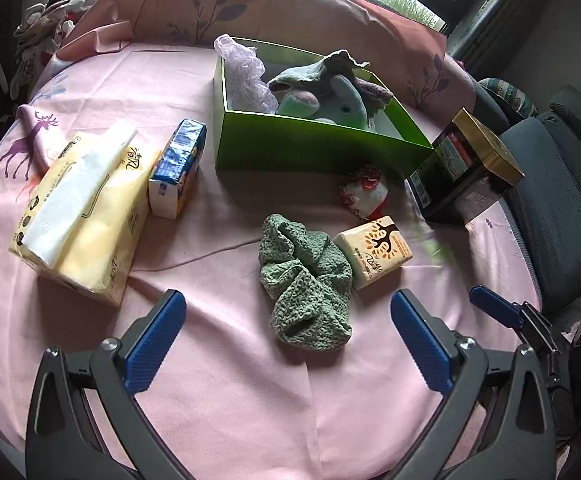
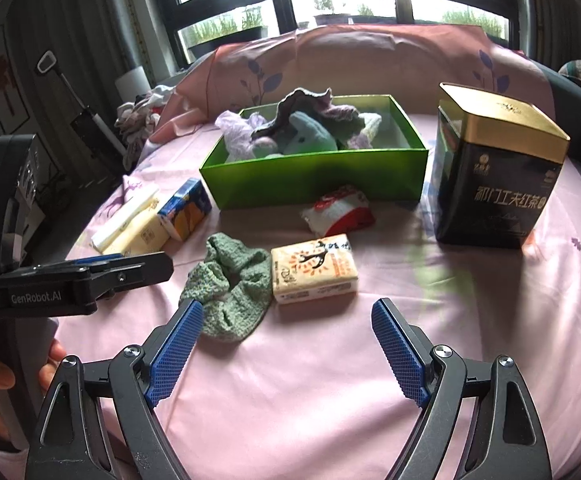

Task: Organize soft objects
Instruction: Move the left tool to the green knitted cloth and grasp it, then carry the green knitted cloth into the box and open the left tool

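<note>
A green box (image 1: 310, 148) (image 2: 314, 178) stands on the pink sheet and holds a teal plush toy (image 1: 338, 102) (image 2: 308, 138), a lilac lace cloth (image 1: 244, 70) and a grey-green cloth (image 1: 322, 68). A crumpled green knit cloth (image 1: 306, 280) (image 2: 230, 292) lies in front of the box, just ahead of my open, empty left gripper (image 1: 288, 320). A red and white knit piece (image 1: 366, 194) (image 2: 338, 210) lies by the box's front. My right gripper (image 2: 288, 332) is open and empty, near the small tissue pack (image 2: 314, 270) (image 1: 374, 250).
A large yellow tissue pack (image 1: 82, 216) (image 2: 130, 228) and a blue tissue pack (image 1: 178, 168) (image 2: 186, 210) lie to the left. A black and gold tea tin (image 1: 466, 172) (image 2: 494, 168) stands right of the box. A pink pillow (image 2: 370, 60) and a clothes pile (image 1: 46, 28) are behind.
</note>
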A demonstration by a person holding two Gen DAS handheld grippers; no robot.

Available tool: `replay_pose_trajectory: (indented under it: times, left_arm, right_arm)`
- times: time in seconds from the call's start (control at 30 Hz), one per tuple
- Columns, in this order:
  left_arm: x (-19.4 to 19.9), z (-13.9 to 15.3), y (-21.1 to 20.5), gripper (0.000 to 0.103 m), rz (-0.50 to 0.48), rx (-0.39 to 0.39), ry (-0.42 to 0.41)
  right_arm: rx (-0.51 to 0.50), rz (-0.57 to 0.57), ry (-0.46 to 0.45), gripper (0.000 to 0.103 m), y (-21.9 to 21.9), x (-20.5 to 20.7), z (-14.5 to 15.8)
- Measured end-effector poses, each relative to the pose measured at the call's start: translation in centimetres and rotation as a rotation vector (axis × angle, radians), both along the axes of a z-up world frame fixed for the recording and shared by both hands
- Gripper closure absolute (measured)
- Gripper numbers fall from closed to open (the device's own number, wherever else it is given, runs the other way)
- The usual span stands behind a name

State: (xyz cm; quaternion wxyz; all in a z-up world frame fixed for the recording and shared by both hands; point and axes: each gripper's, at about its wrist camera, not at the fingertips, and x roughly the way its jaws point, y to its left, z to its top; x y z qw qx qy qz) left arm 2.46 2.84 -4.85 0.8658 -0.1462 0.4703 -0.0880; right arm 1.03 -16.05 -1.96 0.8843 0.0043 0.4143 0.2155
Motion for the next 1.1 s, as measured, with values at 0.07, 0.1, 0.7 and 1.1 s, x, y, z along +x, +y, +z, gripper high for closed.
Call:
replay_pose_trajectory:
  times: [0.07, 0.1, 0.7, 1.1]
  left_arm:
    - [0.4, -0.8, -0.2, 0.002, -0.021, -0.010, 0.018]
    - [0.6, -1.1, -0.3, 0.002, -0.030, -0.015, 0.025]
    - [3.1, -4.4, -0.3, 0.085, -0.095, -0.150, 0.120]
    - [1.8, -3.1, 0.2, 0.090, -0.092, -0.160, 0.090]
  right_arm:
    - [-0.002, 0.033, 0.025, 0.016, 0.9, 0.0, -1.3]
    - [-0.001, 0.049, 0.034, 0.016, 1.3, 0.0, -1.9]
    - [0.061, 0.152, 0.112, 0.053, 5.0, 2.3, -5.9]
    - [0.076, 0.181, 0.087, 0.092, 5.4, 1.6, -4.8]
